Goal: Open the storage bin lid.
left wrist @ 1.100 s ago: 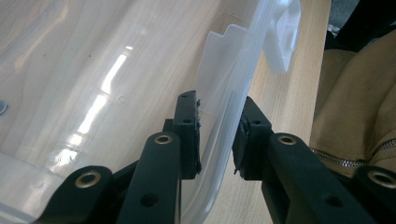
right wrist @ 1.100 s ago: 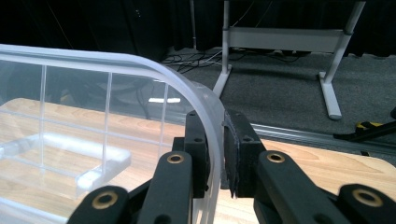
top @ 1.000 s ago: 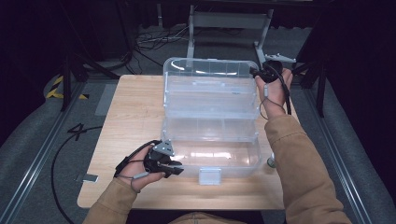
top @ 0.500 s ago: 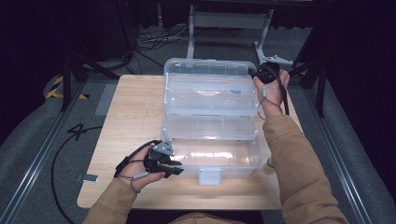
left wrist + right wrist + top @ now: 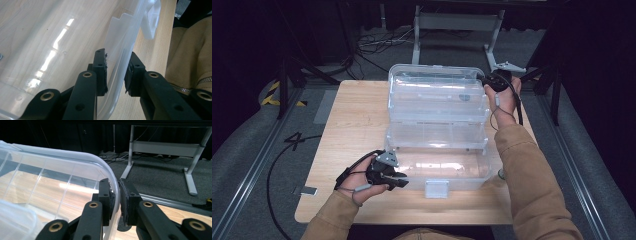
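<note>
Both grippers grip the clear plastic bin [image 5: 437, 160]: left gripper [image 5: 398, 179] pinches its front wall, right gripper [image 5: 490, 80] clamps the raised lid [image 5: 434, 92]; closing remains.

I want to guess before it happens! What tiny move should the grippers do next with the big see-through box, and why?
Probably the right gripper keeps swinging the clear lid back. It pinches the lid's far corner, and the lid stands raised behind the clear box, while the left gripper clamps the box's near wall, holding it steady.
</note>
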The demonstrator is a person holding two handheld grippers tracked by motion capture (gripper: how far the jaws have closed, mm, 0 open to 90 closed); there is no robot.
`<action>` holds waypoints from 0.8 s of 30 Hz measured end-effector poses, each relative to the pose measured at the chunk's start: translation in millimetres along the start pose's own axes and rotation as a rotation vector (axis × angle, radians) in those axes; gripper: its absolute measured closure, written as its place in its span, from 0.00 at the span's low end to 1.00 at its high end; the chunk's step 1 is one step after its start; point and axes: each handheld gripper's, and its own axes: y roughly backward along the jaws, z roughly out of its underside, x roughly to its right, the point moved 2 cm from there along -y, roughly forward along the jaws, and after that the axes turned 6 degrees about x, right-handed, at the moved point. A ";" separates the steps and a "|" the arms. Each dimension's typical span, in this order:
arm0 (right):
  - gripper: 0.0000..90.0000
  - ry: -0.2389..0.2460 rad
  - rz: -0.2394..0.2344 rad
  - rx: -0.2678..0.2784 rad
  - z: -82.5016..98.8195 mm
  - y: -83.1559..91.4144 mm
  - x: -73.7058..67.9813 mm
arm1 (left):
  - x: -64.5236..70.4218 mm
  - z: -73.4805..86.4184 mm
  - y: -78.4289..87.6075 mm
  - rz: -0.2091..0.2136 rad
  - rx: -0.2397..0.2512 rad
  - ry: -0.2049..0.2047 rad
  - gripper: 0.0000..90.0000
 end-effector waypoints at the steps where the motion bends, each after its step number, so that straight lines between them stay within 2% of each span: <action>1: 0.89 0.001 -0.005 0.000 1.1 -1.0 0.5 | -0.1 -0.1 0.2 0.001 -0.003 0.000 0.82; 9: 0.91 0.006 -0.019 -0.009 7.8 -6.1 4.9 | -0.6 0.4 0.6 0.011 0.008 0.014 0.82; 10: 0.92 -0.016 -0.035 -0.019 9.2 -7.1 6.1 | -0.6 0.4 0.4 0.011 0.009 0.014 0.82; 13: 0.92 -0.049 -0.037 -0.022 14.2 -10.0 9.5 | -0.6 0.4 0.5 0.011 0.009 0.013 0.82; 24: 0.92 -0.046 -0.049 -0.050 20.7 -16.6 13.2 | -0.4 0.7 0.4 0.009 0.012 0.014 0.82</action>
